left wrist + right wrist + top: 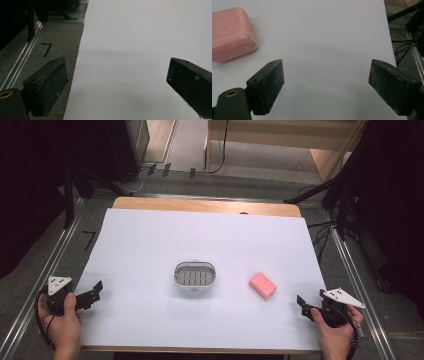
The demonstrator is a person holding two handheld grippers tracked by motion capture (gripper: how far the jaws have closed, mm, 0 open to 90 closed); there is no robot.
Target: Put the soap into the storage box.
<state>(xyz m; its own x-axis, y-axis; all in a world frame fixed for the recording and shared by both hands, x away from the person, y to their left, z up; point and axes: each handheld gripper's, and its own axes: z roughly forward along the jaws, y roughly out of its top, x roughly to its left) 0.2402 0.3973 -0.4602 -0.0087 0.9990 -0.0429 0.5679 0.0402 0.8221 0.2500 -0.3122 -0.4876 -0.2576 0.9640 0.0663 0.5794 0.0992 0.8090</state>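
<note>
**Trainee:** Where was the work item, and what were your tongs doing?

**Operator:** The pink rectangular bar of soap [263, 285] lay flat on the white sheet covering the table [150, 245], right of centre, just beside the grey oval plastic soap dish with a slotted floor [195, 275] but apart from it. My right gripper [303, 305] sat at the near right of the sheet, near the bar, with its jaws spread wide and nothing between them. My left gripper [93, 293] sat at the near left edge, well apart from both items, jaws likewise spread and empty.

**Trainee:** How did you expect the bar to handle?

**Operator:** I judged it light and rigid, with rounded corners and a dry, slightly chalky surface, so slip risk looked moderate. I would take hold across the two long flat sides at mid-length, pads square to the faces. A corner grip would likely cam the bar out. Excess force could dent it.

**Trainee:** What did each view add?

**Operator:** The high view gave the layout: dish, bar and both hands together. The right gripper view showed the soap [230, 33] close up, off to the upper left of my jaws, with its whitish scuffing, which the high view did not resolve. The left gripper view showed bare sheet ahead and a black "7" mark [46, 48] on the grey floor beside the table.
</note>
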